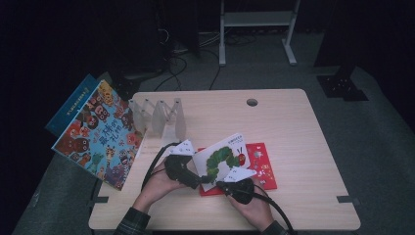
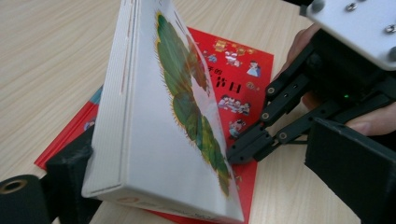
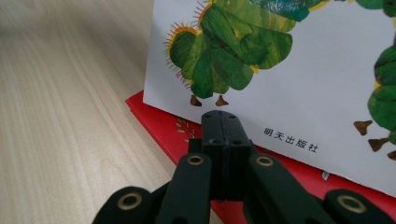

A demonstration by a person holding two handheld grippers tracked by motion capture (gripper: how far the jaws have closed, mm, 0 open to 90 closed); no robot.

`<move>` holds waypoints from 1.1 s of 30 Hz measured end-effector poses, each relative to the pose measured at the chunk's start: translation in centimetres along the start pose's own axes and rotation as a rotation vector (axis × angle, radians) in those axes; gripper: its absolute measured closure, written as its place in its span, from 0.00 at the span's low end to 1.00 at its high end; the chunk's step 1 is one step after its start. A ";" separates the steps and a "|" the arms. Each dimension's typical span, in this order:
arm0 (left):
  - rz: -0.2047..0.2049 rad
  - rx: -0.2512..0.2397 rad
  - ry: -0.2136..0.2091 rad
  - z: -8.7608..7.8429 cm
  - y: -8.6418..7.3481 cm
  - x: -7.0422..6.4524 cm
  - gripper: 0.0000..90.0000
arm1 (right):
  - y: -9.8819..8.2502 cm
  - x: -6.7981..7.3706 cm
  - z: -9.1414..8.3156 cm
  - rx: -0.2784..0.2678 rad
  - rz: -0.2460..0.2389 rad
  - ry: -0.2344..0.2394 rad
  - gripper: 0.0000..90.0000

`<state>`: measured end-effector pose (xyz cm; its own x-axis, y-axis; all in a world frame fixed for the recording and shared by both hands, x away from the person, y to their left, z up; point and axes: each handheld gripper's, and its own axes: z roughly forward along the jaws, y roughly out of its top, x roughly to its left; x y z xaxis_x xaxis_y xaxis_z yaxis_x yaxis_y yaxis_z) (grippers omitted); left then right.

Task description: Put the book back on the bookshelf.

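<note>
Pale wood desk [image 1: 303, 147], dark room beyond. Nearest, two hands at the front edge, each with a gripper. Right gripper [image 1: 221, 185]: jaws pressed fully together, nothing between them, tips just at the lower edge of the white caterpillar book [image 1: 221, 157]. Left gripper [image 1: 198, 182]: jaws set wide astride the book's thick spine end; one jaw lies against the page block, the other stands clear of the cover, so no firm clamp is visible. White caterpillar book is tilted up on edge over a red book [image 1: 259, 159] lying flat mid-desk. Farther left, a clear folding book rack [image 1: 159, 115], then a colourful picture book [image 1: 100, 134] overhanging the desk's left edge. Beyond: cables and a white frame on the floor.
</note>
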<state>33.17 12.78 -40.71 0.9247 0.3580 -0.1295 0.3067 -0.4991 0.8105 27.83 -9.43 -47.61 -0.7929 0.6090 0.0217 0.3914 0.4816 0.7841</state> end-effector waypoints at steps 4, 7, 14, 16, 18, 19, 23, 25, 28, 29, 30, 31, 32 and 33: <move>0.014 0.000 -0.033 0.2 0.0 -0.3 0.13 | 0.0 0.0 0.1 -0.005 0.008 0.000 0.99; 0.031 0.021 -0.035 0.8 -0.1 -0.7 0.16 | 0.2 0.0 0.4 -0.009 0.019 -0.001 0.98; 0.045 0.003 0.005 1.1 -0.8 -0.7 0.34 | 0.3 0.1 0.5 -0.010 0.014 -0.002 0.98; 0.044 -0.018 0.007 1.0 -1.0 -0.5 0.41 | 0.3 0.1 0.5 -0.010 0.019 -0.002 0.98; 0.042 -0.031 0.011 1.0 -1.2 -0.5 0.47 | 0.2 0.1 0.5 -0.010 0.019 -0.002 0.98; 0.043 -0.031 0.015 1.0 -1.2 -0.5 0.48 | 0.2 0.1 0.5 -0.012 0.016 -0.001 0.98; 0.059 -0.036 0.025 1.0 -1.4 -0.4 0.55 | 0.2 0.1 0.5 -0.010 0.012 -0.001 0.98; 0.064 -0.035 0.032 1.0 -1.5 -0.4 0.59 | 0.2 0.1 0.4 -0.010 0.011 0.000 0.98; 0.066 -0.039 0.041 1.1 -1.6 -0.4 0.63 | 0.2 0.1 0.4 -0.014 0.012 0.000 0.98; 0.066 -0.040 0.041 1.1 -1.6 -0.3 0.64 | 0.2 0.1 0.4 -0.014 0.012 0.000 0.98; 0.066 -0.040 0.042 1.2 -1.7 -0.3 0.65 | 0.2 0.1 0.4 -0.016 0.009 -0.001 0.98; 0.067 -0.039 0.043 1.2 -1.7 -0.3 0.66 | 0.2 0.1 0.5 -0.017 0.008 -0.001 0.98; 0.069 -0.036 0.044 1.2 -1.7 -0.3 0.66 | 0.2 0.1 0.4 -0.018 0.006 -0.001 0.98; 0.070 -0.037 0.046 1.2 -1.8 -0.3 0.67 | 0.1 0.1 0.4 -0.018 0.007 0.000 0.97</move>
<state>32.60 12.58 -42.82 0.9320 0.3595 -0.0462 0.2325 -0.4950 0.8372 28.04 -9.04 -47.77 -0.7900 0.6125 0.0269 0.3885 0.4662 0.7948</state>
